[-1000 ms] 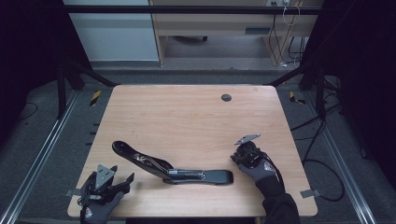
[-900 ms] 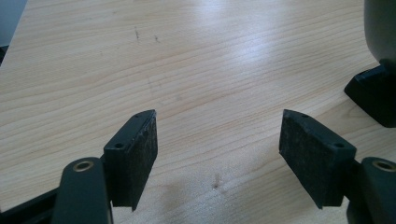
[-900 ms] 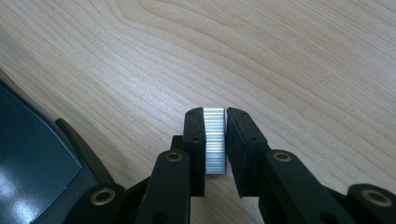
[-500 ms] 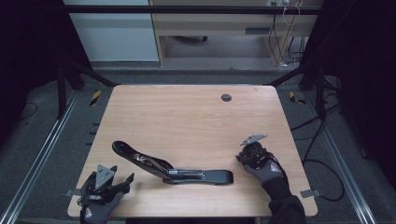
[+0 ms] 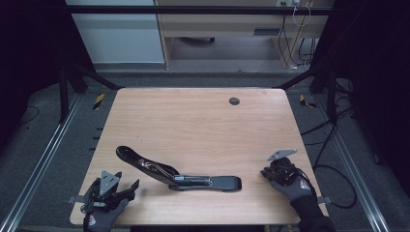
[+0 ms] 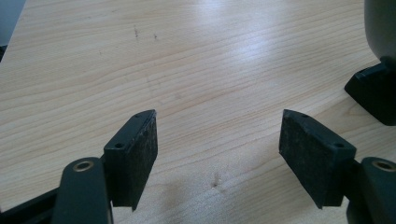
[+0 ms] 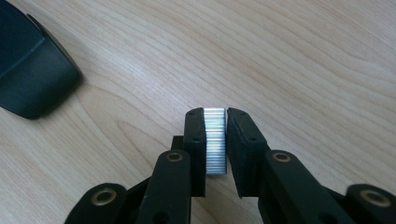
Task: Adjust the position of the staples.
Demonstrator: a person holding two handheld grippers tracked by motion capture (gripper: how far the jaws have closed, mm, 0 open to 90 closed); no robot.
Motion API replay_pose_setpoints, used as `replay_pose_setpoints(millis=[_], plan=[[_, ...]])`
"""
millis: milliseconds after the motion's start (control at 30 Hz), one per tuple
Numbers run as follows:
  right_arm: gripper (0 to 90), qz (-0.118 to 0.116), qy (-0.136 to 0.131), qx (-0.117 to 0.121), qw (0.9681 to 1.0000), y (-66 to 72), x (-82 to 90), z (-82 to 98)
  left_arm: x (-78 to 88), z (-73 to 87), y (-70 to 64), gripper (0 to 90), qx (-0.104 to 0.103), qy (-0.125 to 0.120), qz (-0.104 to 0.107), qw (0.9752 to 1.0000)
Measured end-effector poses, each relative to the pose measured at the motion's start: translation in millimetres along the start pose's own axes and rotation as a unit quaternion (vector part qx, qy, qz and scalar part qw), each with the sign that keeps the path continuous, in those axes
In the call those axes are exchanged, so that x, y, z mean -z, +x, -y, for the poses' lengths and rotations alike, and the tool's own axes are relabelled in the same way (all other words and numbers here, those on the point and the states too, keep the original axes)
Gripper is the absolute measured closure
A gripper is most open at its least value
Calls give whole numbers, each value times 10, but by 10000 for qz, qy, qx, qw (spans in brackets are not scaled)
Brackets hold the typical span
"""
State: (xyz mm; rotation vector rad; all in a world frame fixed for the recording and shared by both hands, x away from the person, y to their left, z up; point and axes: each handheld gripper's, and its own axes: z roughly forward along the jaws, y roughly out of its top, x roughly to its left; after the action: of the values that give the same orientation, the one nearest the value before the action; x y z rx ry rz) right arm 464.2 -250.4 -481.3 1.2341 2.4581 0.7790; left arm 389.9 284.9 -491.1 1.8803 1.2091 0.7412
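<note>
A black stapler point(image 5: 179, 177), swung open so its arm slopes up to the left, lies on the wooden table point(image 5: 193, 121) near the front edge. In the right gripper view my right gripper point(image 7: 215, 126) is shut on a silvery strip of staples point(image 7: 215, 142), just above the wood. The stapler's rounded black end point(image 7: 28, 79) lies off to its upper left. In the high view this gripper point(image 5: 267, 173) sits right of the stapler's base. My left gripper point(image 5: 129, 188) rests at the front left corner. Its jaws point(image 6: 217, 135) stand wide open over bare wood, with part of the stapler point(image 6: 378, 70) at the right.
A small dark round grommet point(image 5: 234, 101) is set in the table near its far edge. Metal rails run along both sides on the floor, and cables point(image 5: 333, 159) trail at the right. A cabinet and a desk stand beyond the table.
My right gripper has slid to the right, away from the stapler's base, with the staple strip still between its jaws. The left gripper and the stapler have not moved.
</note>
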Motion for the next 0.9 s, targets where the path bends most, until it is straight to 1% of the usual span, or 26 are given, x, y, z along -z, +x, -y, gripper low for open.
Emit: replay_pose_setpoints(millis=[33,67,100,167,233,267,333,467,533,633,667,800,833,867,900], plan=[[781,-20,-21,-57,10000,-5,6,13,0,0,0,275,0,0,-1,10000],[780,-19,-34,8,10000,-20,7,19,1,0,-1,275,-2,2,1,10000],[779,-21,-66,-18,10000,-23,4,26,2,0,-1,275,-1,1,1,10000],[772,-21,-48,-7,10000,-29,9,28,3,1,-1,275,-1,-2,1,10000],[740,-1,-72,-21,10000,-28,22,24,3,1,1,275,5,-2,-1,10000],[734,-28,-68,-29,10000,-26,38,17,3,1,2,275,9,-1,4,10000],[713,-12,-78,8,10000,-24,68,-5,1,2,0,275,14,1,10,10000],[720,3,36,-12,10000,-25,137,-93,-1,3,1,275,2,14,13,10000],[729,61,137,-40,9999,-34,154,-137,-2,3,2,275,9,15,15,10000],[737,72,278,-80,9996,-41,132,-177,-1,6,6,275,28,16,27,10000],[737,51,317,-59,9995,-40,121,-182,0,6,7,274,31,13,27,10000],[744,3,416,-28,9991,-16,67,-183,1,7,7,275,28,16,28,10000],[745,-12,422,-44,9991,-12,53,-181,1,7,6,275,26,15,27,10000],[748,-21,447,-108,9989,-2,44,-182,1,6,6,275,26,13,27,10000],[750,-20,477,-88,9988,-3,39,-179,1,6,6,275,27,13,28,10000]])
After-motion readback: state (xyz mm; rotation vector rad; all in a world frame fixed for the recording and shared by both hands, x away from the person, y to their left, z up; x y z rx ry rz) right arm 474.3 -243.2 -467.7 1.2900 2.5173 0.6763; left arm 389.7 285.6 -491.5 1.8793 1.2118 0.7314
